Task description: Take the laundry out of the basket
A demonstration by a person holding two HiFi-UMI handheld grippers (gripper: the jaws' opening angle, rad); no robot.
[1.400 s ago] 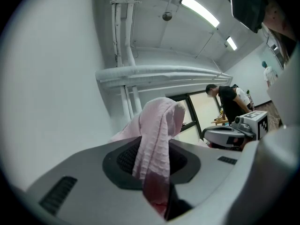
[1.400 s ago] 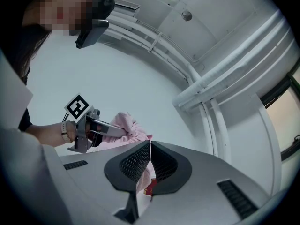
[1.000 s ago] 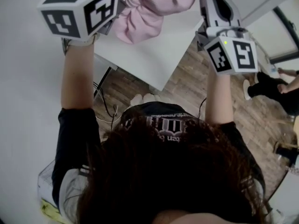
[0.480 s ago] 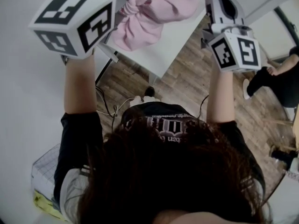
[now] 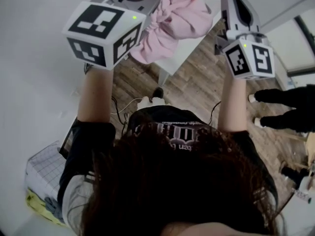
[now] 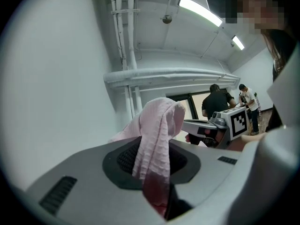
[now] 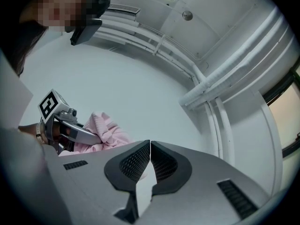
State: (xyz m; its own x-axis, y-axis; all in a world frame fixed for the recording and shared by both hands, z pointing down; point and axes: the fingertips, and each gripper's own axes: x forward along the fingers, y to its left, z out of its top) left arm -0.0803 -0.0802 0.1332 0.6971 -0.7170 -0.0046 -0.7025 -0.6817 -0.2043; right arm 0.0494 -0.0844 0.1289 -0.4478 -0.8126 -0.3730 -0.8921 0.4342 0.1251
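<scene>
Wood-plank floor point(image 5: 197, 95) underfoot and a white table point(image 5: 178, 58) ahead, its corner pointing at the person. Both arms are up in front of the head.

Left gripper point(image 6: 153, 150): jaws clenched on the pink laundry point(image 6: 160, 120). In its own view a fold of waffle-textured cloth is pinched between the pads and flops over the near jaw. In the head view the rest of the bundle hangs bunched off the jaw tips, over the table's near edge. Can't tell whether the low end touches the tabletop or hangs clear.

Right gripper point(image 7: 150, 148): jaws clenched, tips meeting, nothing between the pads. It sits beside the laundry on the right, apart from it and angled upward. From its camera the left gripper and the pink bundle show off to the left against a white wall.

Basket point(image 5: 42, 173): white mesh, on the floor at lower left behind the person's left shoulder, well apart from the laundry. Probably a yellow item at its lower edge, but the view there is too poor to say what.

Bystander point(image 5: 288, 100) in dark clothes stands on the floor at right.
</scene>
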